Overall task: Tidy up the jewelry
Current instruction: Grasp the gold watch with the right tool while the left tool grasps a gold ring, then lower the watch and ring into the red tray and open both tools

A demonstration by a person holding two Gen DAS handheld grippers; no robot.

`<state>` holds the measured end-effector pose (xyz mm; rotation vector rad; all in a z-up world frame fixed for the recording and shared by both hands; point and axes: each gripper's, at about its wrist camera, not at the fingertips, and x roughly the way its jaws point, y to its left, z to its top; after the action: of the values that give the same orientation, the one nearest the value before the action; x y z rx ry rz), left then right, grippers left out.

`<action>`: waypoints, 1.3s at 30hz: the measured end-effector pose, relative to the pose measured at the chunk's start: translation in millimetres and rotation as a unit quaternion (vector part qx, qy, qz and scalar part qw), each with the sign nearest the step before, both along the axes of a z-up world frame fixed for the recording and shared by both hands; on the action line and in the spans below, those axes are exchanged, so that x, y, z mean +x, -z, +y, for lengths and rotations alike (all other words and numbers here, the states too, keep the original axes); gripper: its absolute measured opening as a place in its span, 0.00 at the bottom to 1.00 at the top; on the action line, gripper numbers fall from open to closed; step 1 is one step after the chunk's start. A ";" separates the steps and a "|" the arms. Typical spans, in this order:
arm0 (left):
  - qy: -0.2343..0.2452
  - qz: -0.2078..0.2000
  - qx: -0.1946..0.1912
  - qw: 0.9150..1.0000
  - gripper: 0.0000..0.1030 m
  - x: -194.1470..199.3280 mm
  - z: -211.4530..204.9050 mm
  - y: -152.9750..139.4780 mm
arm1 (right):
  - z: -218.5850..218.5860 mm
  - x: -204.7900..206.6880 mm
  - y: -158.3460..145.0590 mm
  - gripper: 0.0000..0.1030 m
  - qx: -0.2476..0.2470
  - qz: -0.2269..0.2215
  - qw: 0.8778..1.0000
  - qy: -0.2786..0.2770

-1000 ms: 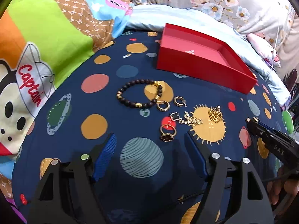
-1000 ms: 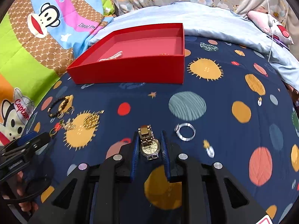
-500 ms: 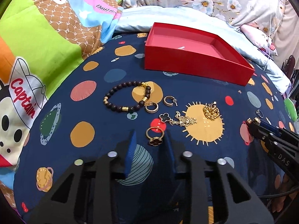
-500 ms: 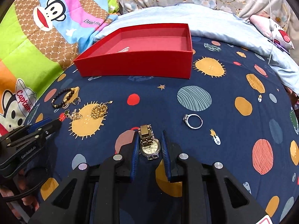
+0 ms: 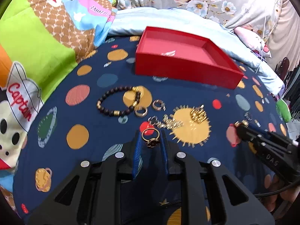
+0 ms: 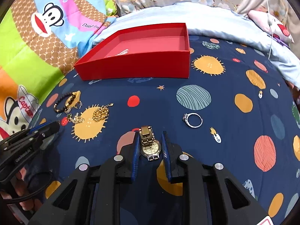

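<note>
My left gripper is shut on a gold ring with a dark stone. My right gripper is shut on a gold watch and holds it above the bedspread. The red box stands at the back; it also shows in the right wrist view, with a small pale chain inside. On the dark blue bedspread lie a dark bead bracelet, two gold hoop earrings, a clover-charm chain, a gold chain heap and a silver ring.
A bright monkey-print quilt rises along the left. A pale blue blanket and floral pillows lie behind the box. The right gripper shows at the right of the left wrist view; the left gripper shows at the left of the right wrist view.
My left gripper has closed from wide open onto the gold ring. My right gripper has kept its hold on the watch and risen a little, moving away from the silver ring.
</note>
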<state>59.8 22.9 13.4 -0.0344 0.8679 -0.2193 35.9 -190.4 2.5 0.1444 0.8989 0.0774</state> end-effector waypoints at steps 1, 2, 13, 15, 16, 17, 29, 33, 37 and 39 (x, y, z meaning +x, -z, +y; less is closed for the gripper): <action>0.002 -0.002 -0.002 1.000 0.18 0.6 -0.7 -3.1 | -0.4 -0.1 -2.6 0.21 0.001 -0.002 1.000 0.000; 0.004 -0.004 -0.005 1.000 0.18 2.3 -1.5 -8.2 | -0.8 0.3 -5.4 0.21 0.002 -0.005 1.000 -0.001; 0.024 -0.064 -0.032 0.997 0.19 57.6 -21.4 -70.5 | -14.9 41.6 -78.9 0.21 0.004 -0.092 0.996 -0.002; 0.026 -0.072 -0.034 0.997 0.19 70.3 -25.5 -79.4 | -16.6 53.8 -90.6 0.21 0.009 -0.105 0.994 -0.003; 0.029 -0.077 -0.037 0.996 0.19 80.1 -28.7 -85.5 | -16.4 60.9 -97.2 0.21 0.010 -0.112 0.994 -0.005; 0.031 -0.081 -0.039 0.996 0.19 86.5 -31.2 -89.3 | -15.5 66.5 -101.8 0.21 0.009 -0.118 0.993 -0.006; 0.025 -0.039 -0.029 0.998 0.19 161.5 -55.9 -65.8 | 11.4 141.4 -98.8 0.21 0.005 -0.113 0.993 -0.030; 0.018 -0.014 -0.022 0.999 0.19 168.6 -55.6 -45.5 | 15.8 152.4 -78.8 0.21 0.010 -0.087 0.996 -0.033; 0.010 -0.004 -0.017 1.000 0.23 170.8 -52.9 -34.8 | 16.1 156.2 -65.3 0.22 0.008 -0.070 0.997 -0.034; -0.001 -0.003 -0.015 1.000 0.37 171.7 -50.2 -32.7 | 15.7 155.4 -64.6 0.22 0.006 -0.074 0.997 -0.032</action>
<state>231.6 -27.3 46.1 -0.0637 0.8581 -0.2304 191.3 -174.8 67.1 0.1201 0.7561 0.1517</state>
